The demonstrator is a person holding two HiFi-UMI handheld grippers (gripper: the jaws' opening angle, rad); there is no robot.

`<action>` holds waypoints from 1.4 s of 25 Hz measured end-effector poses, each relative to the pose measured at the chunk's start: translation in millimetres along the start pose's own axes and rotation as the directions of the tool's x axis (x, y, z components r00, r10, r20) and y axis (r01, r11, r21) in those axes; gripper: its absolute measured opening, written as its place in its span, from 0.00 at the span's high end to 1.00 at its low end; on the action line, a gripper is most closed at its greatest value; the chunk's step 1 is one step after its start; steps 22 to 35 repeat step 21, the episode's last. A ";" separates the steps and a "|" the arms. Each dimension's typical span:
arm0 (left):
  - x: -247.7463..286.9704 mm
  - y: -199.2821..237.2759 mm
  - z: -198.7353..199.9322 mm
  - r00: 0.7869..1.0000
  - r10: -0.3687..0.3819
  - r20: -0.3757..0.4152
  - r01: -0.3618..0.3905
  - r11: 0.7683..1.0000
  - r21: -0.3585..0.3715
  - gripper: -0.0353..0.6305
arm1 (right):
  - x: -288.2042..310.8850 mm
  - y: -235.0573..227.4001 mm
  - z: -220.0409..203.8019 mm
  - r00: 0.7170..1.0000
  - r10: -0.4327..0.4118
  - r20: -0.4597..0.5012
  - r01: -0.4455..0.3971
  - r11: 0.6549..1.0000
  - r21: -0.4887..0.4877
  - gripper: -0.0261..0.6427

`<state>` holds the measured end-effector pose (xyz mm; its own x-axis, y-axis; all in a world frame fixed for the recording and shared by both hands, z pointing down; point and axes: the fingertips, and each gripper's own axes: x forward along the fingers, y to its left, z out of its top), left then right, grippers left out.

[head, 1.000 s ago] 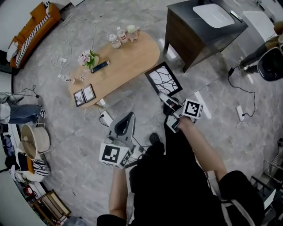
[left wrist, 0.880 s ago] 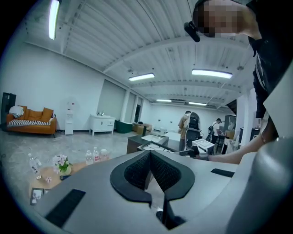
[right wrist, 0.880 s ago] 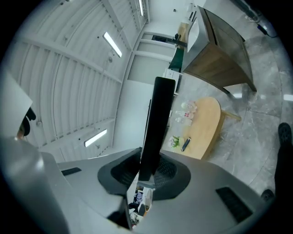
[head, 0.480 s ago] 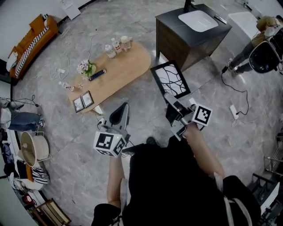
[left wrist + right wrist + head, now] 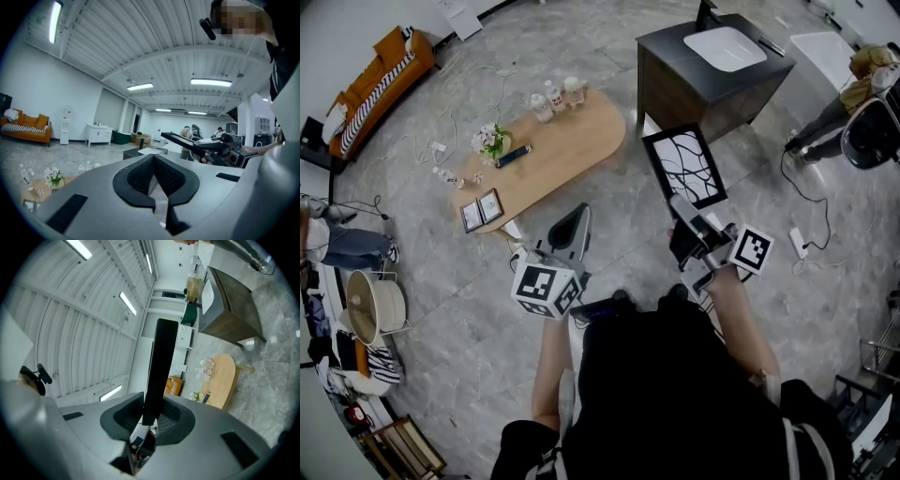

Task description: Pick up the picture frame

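Observation:
The picture frame (image 5: 684, 167), black-edged with a white branch print, is up off the floor, and my right gripper (image 5: 686, 216) is shut on its lower edge. In the right gripper view the frame (image 5: 160, 363) runs edge-on as a dark bar rising from between the pads of the right gripper (image 5: 151, 412). My left gripper (image 5: 570, 230) hovers to the left with its pads together and nothing between them. In the left gripper view, the left gripper (image 5: 153, 158) is shut, and the lifted frame (image 5: 180, 139) shows beyond it at the right.
An oval wooden table (image 5: 581, 131) carries bottles, flowers and two small framed photos (image 5: 479, 209). A dark cabinet (image 5: 675, 80) stands behind the frame. An orange sofa (image 5: 380, 75), a round basket (image 5: 375, 306), floor cables and a seated person (image 5: 862, 89) surround the area.
The right gripper has risen with the picture frame and shifted right in the head view. The left gripper has risen a little and stays shut.

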<state>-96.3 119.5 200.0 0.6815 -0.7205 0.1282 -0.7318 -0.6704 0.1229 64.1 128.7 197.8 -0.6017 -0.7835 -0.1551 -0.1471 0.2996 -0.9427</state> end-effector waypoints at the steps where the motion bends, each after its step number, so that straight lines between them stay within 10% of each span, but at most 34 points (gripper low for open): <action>1: 0.1 0.7 -0.5 1.000 -0.003 -0.004 0.003 1.000 -0.002 0.93 | 0.0 0.9 -0.1 1.000 0.001 0.004 -0.001 1.000 0.003 0.85; 35: 4.1 11.7 -11.5 0.999 -0.025 -0.028 0.025 0.999 -0.025 0.93 | 1.8 -6.0 -0.6 0.999 -0.024 0.028 0.024 1.000 0.005 0.85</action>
